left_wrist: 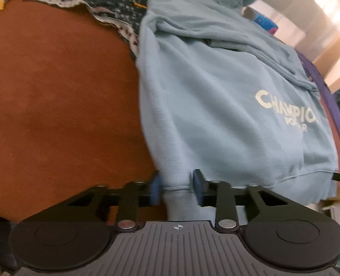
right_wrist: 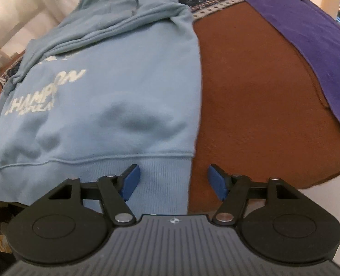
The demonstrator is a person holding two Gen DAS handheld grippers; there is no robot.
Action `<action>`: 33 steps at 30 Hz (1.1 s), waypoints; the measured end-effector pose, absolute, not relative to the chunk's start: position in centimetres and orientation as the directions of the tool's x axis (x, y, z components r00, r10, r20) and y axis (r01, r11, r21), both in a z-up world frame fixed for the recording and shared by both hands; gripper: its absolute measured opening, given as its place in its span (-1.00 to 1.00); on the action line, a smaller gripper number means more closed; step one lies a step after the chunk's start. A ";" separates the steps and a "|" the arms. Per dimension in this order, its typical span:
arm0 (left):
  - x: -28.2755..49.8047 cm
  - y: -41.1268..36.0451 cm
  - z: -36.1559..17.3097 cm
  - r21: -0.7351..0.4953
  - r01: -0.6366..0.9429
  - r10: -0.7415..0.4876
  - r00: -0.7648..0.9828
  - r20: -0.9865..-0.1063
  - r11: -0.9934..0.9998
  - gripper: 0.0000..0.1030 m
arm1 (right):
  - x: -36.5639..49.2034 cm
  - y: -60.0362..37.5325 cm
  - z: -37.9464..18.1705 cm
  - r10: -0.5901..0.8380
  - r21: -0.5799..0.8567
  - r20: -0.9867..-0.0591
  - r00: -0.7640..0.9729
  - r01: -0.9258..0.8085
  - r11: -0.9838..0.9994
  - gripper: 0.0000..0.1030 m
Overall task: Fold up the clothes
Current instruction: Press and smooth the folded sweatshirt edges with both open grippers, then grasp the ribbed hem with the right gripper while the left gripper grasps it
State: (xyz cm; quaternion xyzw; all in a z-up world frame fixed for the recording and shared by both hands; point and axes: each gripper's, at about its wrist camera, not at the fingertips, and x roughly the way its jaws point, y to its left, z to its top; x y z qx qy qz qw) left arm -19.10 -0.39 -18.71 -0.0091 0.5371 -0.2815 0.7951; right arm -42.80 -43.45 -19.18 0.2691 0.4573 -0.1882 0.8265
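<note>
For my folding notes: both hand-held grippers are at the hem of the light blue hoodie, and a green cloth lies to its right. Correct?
Not quite: the cloth is purple, as the right wrist view shows. Both hand-held grippers are at the light blue hoodie hem.

Sweatshirt (right_wrist: pixel 114 105) lies on the bedspread (right_wrist: pixel 250 105), a flat cloth (right_wrist: pixel 307 30) to its right

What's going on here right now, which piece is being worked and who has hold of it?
A person with a gripper in each hand is working the light blue sweatshirt on the brown surface. The left gripper has the ribbed hem at one bottom corner between its fingers. The right gripper is open around the other bottom corner, not yet closed. The sleeves look folded in. A purple garment lies off to the side.
</note>
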 end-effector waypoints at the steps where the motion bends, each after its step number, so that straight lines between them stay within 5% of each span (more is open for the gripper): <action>1: -19.2 -0.1 -18.5 -0.320 0.429 -0.458 0.271 -0.846 0.845 -0.77 | -42.8 -43.5 -19.4 -0.053 0.282 -0.857 0.513 0.552 0.784 -0.77; 8: -20.3 0.6 -18.9 -0.283 0.384 -0.408 0.299 -0.862 0.879 -0.76 | -44.3 -45.7 -19.0 0.028 0.341 -0.853 0.521 0.516 0.785 -0.87; 10: -20.8 0.4 -18.7 -0.286 0.358 -0.402 0.312 -0.861 0.889 -0.30 | -44.1 -45.8 -19.5 0.040 0.348 -0.851 0.523 0.507 0.788 -0.86; 12: -21.5 0.3 -18.5 -0.278 0.354 -0.394 0.316 -0.863 0.893 0.06 | -44.0 -45.7 -19.9 0.052 0.362 -0.844 0.534 0.496 0.789 -0.57; 14: -22.3 0.6 -18.5 -0.270 0.350 -0.383 0.310 -0.870 0.897 0.04 | -44.4 -45.8 -20.1 0.064 0.382 -0.835 0.547 0.491 0.783 -0.35; 26: -24.3 -0.4 -19.8 -0.308 0.310 -0.395 0.274 -0.877 0.900 0.19 | -45.8 -46.6 -20.8 0.167 0.494 -0.790 0.591 0.451 0.743 0.01; 33: -24.4 0.0 -19.8 -0.331 0.291 -0.410 0.276 -0.869 0.898 0.11 | -46.1 -46.3 -20.8 0.203 0.502 -0.798 0.568 0.440 0.744 0.03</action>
